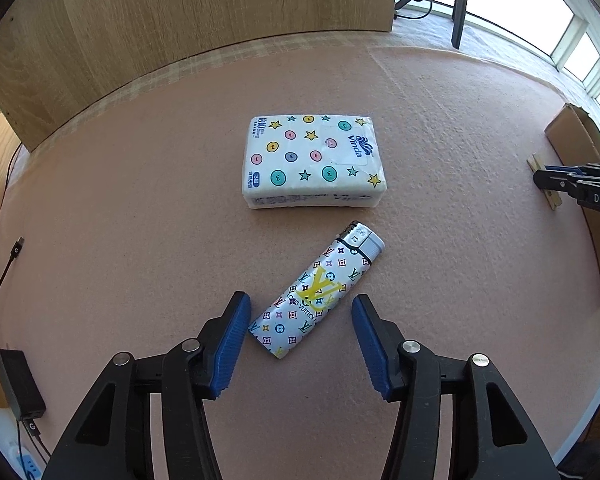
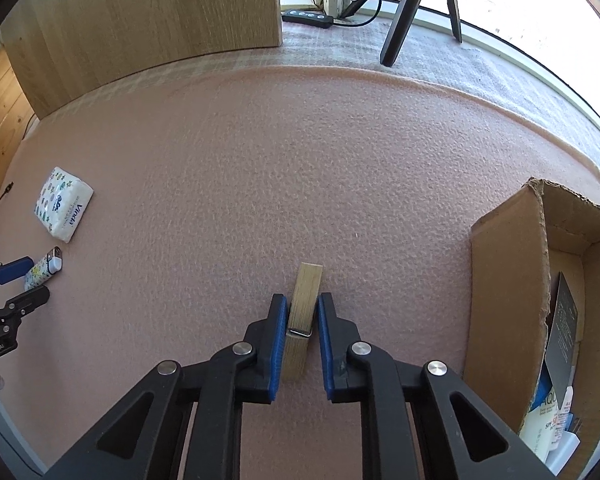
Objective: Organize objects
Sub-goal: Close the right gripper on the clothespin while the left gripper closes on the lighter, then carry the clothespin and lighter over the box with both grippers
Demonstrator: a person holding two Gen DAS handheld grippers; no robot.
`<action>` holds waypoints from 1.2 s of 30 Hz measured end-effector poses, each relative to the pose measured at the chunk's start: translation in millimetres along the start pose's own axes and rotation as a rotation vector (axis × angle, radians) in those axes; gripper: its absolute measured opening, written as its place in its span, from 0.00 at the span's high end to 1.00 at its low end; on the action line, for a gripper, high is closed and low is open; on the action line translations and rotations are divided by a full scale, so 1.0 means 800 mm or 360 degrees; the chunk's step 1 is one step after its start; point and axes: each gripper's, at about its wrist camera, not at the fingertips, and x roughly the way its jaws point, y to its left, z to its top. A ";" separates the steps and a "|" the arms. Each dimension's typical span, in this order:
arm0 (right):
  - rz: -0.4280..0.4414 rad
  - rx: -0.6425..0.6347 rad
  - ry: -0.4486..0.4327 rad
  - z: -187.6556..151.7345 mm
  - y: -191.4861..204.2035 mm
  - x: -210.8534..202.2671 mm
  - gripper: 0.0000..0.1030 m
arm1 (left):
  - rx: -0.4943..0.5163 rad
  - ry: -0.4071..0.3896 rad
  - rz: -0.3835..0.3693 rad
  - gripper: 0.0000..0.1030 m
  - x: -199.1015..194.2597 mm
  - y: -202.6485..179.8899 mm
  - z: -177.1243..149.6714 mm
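Observation:
A patterned white lighter (image 1: 316, 296) lies slantwise on the pink mat, with its cap pointing away to the right. My left gripper (image 1: 300, 298) is open around it, and neither blue pad presses on it. Beyond it lies a white tissue pack (image 1: 312, 160) printed with stars and dots. In the right wrist view a wooden clothespin (image 2: 305, 308) lies flat on the mat. My right gripper (image 2: 302, 297) is shut on its middle, near the wire spring. At the left edge of that view are the left gripper (image 2: 26, 284), the lighter (image 2: 46, 268) and the tissue pack (image 2: 64, 208).
An open cardboard box (image 2: 512, 288) stands to the right of the clothespin and holds a sunscreen tube (image 2: 548, 420) and a dark card. A wooden panel (image 1: 180, 40) rises at the back. Tripod legs (image 2: 404, 8) stand behind the mat. A black power adapter (image 1: 20, 388) lies at the left.

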 end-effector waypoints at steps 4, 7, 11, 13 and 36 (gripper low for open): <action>0.0012 -0.0013 -0.0004 -0.007 0.000 -0.001 0.88 | 0.0026 -0.0001 0.0017 0.45 0.000 -0.009 0.006; 0.0032 -0.0014 -0.0002 -0.013 0.000 -0.003 0.88 | 0.0093 -0.0052 0.0048 0.45 -0.009 -0.018 0.010; 0.0047 -0.0015 -0.0004 -0.018 -0.002 -0.005 0.88 | 0.0151 -0.0029 0.0072 0.39 -0.006 -0.027 0.017; 0.0053 -0.0010 -0.0007 -0.020 -0.002 -0.007 0.88 | 0.0174 -0.0012 0.0059 0.39 0.002 -0.030 0.024; 0.0155 0.0004 -0.0089 -0.052 -0.013 -0.033 0.89 | 0.0014 -0.0037 -0.0108 0.74 -0.015 -0.060 -0.011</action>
